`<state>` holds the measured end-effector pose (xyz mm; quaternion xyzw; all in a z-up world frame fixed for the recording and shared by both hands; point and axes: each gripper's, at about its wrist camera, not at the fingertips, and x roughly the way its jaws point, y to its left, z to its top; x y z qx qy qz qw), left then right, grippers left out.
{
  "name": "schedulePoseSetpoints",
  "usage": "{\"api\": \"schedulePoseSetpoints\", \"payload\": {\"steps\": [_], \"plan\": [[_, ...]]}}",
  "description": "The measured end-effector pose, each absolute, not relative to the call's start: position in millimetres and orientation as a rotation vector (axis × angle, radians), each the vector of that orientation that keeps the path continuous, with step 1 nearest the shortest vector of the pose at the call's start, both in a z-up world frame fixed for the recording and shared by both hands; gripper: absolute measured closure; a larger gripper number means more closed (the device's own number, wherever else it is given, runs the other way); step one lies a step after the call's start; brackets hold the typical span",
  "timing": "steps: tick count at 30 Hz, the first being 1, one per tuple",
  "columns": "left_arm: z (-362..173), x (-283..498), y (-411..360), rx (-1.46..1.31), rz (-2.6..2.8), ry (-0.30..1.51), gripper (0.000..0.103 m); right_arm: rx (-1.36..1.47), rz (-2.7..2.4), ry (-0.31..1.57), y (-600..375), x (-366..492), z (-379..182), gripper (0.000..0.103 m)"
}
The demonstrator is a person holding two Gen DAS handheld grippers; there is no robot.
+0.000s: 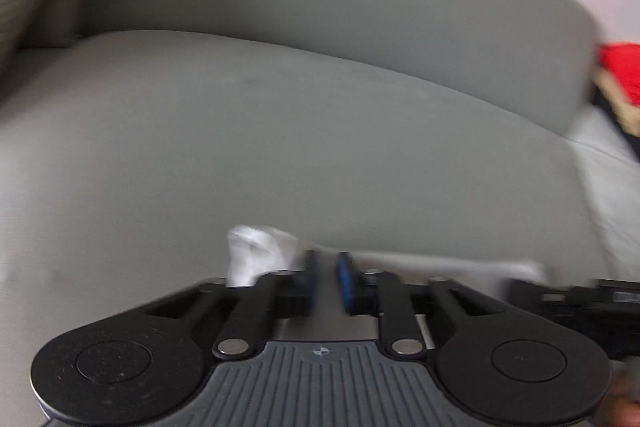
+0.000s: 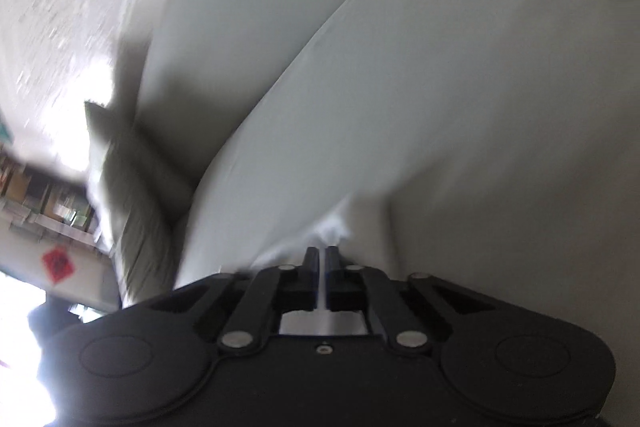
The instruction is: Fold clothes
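Pinching the white garment in both your left gripper and right gripper, jaws nearly closed on cloth, lets you spread it over the grey sofa cushion.

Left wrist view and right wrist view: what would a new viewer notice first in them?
The grey sofa fills both views. In each, white cloth bunches right at the tips of the left gripper and the right gripper, jaws nearly together. A red item lies at the left view's right edge.

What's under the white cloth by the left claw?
The grey sofa seat lies under the white cloth. The claw covers the cloth's near part.
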<state>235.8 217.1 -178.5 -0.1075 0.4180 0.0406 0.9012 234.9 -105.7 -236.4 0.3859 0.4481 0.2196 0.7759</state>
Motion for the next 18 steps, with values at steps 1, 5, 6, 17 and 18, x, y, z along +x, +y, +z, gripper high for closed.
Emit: {"api": "schedulePoseSetpoints", "payload": {"steps": [1,5,6,17,18], "plan": [[-181.0,236.7,224.3,-0.239,0.116,0.862,0.091,0.842,0.455,0.946,-109.6,235.6,-238.0,0.103],[-166.4,227.2,238.5,-0.229,0.301,0.780,0.092,0.848,0.389,0.866,-122.3,237.5,-238.9,0.103],[-162.9,225.2,240.4,-0.196,0.357,0.759,0.090,0.849,0.365,0.854,-123.7,235.2,-238.3,0.103],[-124.0,147.7,240.1,-0.172,0.269,0.716,0.065,0.797,0.366,0.814,-149.2,186.5,-184.5,0.087],[-123.0,138.7,236.9,-0.185,0.235,0.729,0.065,0.773,0.401,0.819,-147.1,176.8,-179.1,0.086]]}}
